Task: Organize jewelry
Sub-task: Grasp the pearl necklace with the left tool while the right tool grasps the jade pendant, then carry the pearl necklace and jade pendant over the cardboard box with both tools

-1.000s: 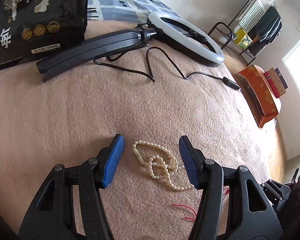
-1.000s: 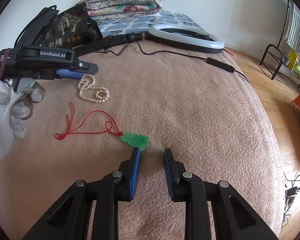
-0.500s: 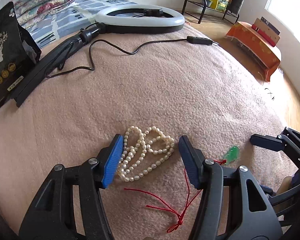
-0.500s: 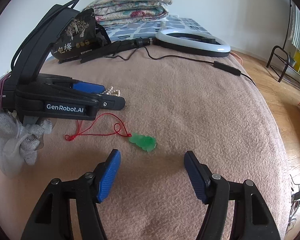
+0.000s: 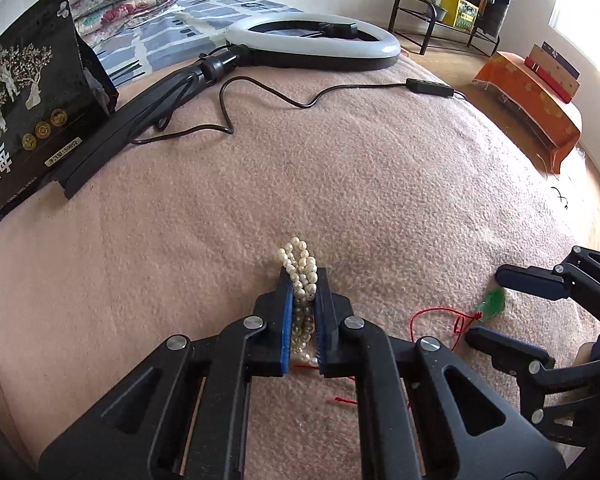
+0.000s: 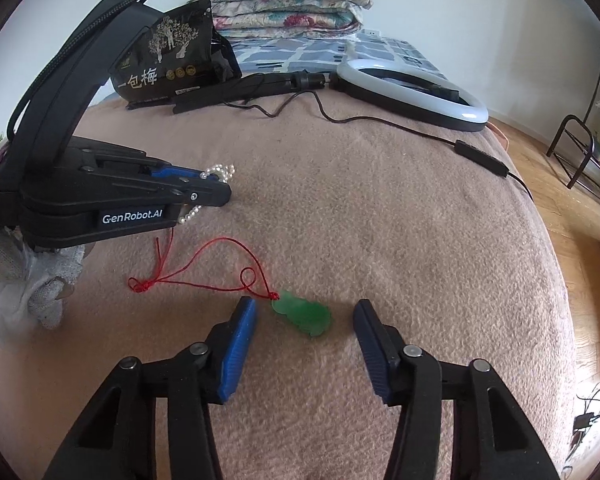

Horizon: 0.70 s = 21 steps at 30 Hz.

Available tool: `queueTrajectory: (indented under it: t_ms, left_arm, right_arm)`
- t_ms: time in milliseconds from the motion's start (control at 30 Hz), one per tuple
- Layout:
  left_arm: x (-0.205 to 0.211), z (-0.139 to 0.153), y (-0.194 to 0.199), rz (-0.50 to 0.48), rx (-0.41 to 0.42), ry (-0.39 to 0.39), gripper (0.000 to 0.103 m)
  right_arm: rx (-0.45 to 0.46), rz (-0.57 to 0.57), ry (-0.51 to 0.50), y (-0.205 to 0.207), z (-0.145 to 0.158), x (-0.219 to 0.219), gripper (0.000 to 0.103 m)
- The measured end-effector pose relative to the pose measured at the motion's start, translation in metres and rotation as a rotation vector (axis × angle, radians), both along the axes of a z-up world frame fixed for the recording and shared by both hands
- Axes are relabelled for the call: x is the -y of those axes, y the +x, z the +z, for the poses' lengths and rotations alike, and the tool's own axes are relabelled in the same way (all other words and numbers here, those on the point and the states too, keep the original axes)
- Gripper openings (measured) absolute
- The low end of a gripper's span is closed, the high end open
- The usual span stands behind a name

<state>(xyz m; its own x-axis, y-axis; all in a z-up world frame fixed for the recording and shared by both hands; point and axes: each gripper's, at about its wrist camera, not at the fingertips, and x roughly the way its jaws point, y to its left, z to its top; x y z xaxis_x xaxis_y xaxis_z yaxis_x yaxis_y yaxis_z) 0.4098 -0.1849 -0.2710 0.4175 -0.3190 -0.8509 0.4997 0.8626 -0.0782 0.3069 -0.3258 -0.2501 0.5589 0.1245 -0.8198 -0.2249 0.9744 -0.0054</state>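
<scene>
I am clamping the left gripper [image 5: 303, 280] on the pearl necklace [image 5: 300, 268]: its blue pads are pressing the bunched strands from both sides, and a small loop of pearls is sticking out just past the fingertips onto the pink blanket [image 5: 340, 168]. A few more pearls are showing lower down between the fingers, with a bit of red cord beneath them.

I am holding the right gripper [image 6: 305, 322] partly open, its jaws having just been closing. The green jade pendant [image 6: 302, 312] is lying on the blanket between its fingertips, nearer the left pad, and neither pad is touching it as far as I can tell. The pendant's red cord [image 6: 204, 276] is trailing away to the left of this gripper in loops, ending in a knot near the left gripper's body, where a white glove is wrapping the handle.

Farther ahead of both grippers, a black cable [image 5: 268, 96] is snaking across the blanket to a ring light [image 5: 312, 40] lying flat. Left of that, a black printed pouch [image 5: 24, 112] is standing up, and folded floral quilts [image 6: 288, 8] are stacked behind it.
</scene>
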Motion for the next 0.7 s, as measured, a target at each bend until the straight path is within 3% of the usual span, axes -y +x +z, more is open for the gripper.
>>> queueTrajectory:
  t_ms: [100, 400, 700]
  left_arm:
    - [-0.008, 0.001, -0.003, 0.019, -0.008, -0.02, 0.007]
    - [-0.047, 0.011, -0.029, 0.1, -0.037, -0.081, 0.006]
    - [-0.094, 0.045, -0.08, 0.157, 0.011, -0.117, 0.006]
  right_arm:
    - [-0.012, 0.019, -0.018, 0.002, -0.001, -0.005, 0.03]
    - [-0.027, -0.021, 0.03, -0.007, 0.004, -0.003, 0.028]
    - [0.01, -0.045, 0.044, -0.032, 0.027, -0.008, 0.028]
